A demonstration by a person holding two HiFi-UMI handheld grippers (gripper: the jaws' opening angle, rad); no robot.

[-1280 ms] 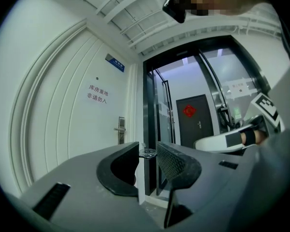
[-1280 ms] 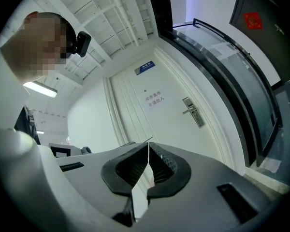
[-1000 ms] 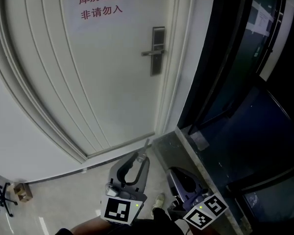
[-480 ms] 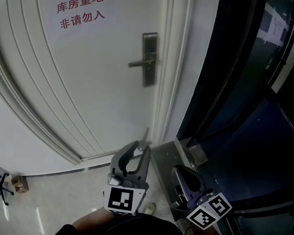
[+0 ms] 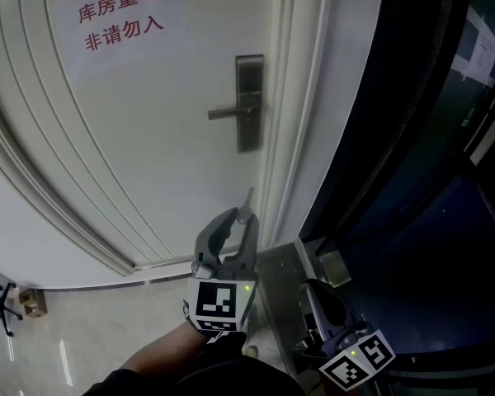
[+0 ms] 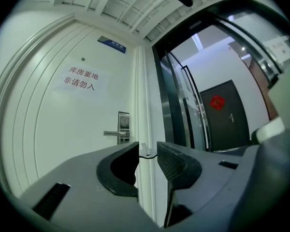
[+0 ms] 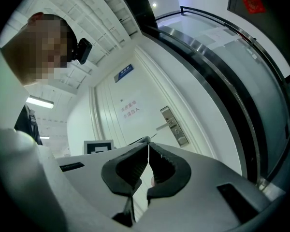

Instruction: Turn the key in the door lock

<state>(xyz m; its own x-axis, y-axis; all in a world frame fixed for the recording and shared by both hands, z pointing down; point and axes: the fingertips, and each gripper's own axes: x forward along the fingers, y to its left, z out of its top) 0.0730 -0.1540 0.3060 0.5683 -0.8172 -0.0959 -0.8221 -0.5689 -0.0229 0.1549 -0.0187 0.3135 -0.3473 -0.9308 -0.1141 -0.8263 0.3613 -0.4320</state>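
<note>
The white door (image 5: 148, 139) carries a steel lock plate (image 5: 248, 101) with a lever handle (image 5: 229, 111) pointing left. My left gripper (image 5: 244, 215) is low in the head view, below the lock and well short of it, shut on a small silvery key (image 5: 247, 197) that sticks out past its tips. In the left gripper view the key (image 6: 145, 150) sits between the jaws of that gripper (image 6: 147, 149), with the lock plate (image 6: 123, 129) beyond and to the left. My right gripper (image 5: 313, 294) hangs at the lower right. Its jaws (image 7: 148, 145) meet with nothing in them.
A paper sign with red characters (image 5: 120, 15) is stuck on the door's upper left. A dark glass partition (image 5: 412, 139) runs along the right, with a grey ledge (image 5: 285, 262) at its foot. A dark door with a red ornament (image 6: 227, 111) lies beyond the glass.
Both grippers have come closer to the door. The left one with the key has risen in the head view towards the lock, and the lock plate now looks nearer.
</note>
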